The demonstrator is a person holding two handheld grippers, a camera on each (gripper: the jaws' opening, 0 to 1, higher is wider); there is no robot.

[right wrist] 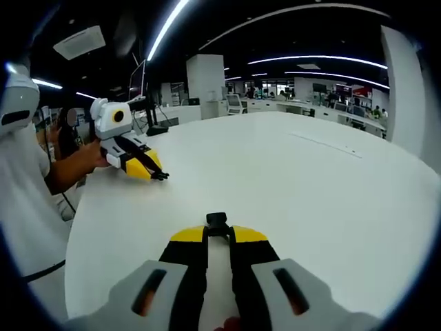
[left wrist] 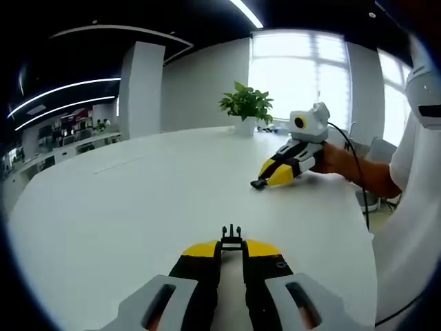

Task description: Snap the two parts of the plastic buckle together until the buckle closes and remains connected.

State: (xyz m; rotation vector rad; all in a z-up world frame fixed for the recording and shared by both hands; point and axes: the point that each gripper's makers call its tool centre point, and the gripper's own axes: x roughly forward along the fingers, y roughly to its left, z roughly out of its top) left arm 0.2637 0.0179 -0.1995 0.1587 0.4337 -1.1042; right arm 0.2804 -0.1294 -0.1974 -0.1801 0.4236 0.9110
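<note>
- Buckle: its two parts are held apart, one in each tongs, so the snap is not yet made.
- The pronged part is pinched at the tip of the left tongs, whose jaws are nearly closed on it; its prongs point forward, away from the camera.
- The socket part is gripped at the tip of the right tongs, whose jaws are likewise drawn in close around it.
- In the left gripper view the right tongs are seen across the bench, held by a hand, with a small dark piece at the tip.
- In the right gripper view the left tongs are seen on the far left, low over the bench, with a dark piece at the tip.
- The two tongs are well apart, tips roughly turned toward each other.
- Done, as judged: both halves are picked up and held.
- Left, as judged: the halves are to be brought together, lined up, and pushed until the prongs latch; the joined buckle is then to be kept in sight over the bench.
- Farther out, a potted plant stands at the far edge of the bench before bright windows.
</note>
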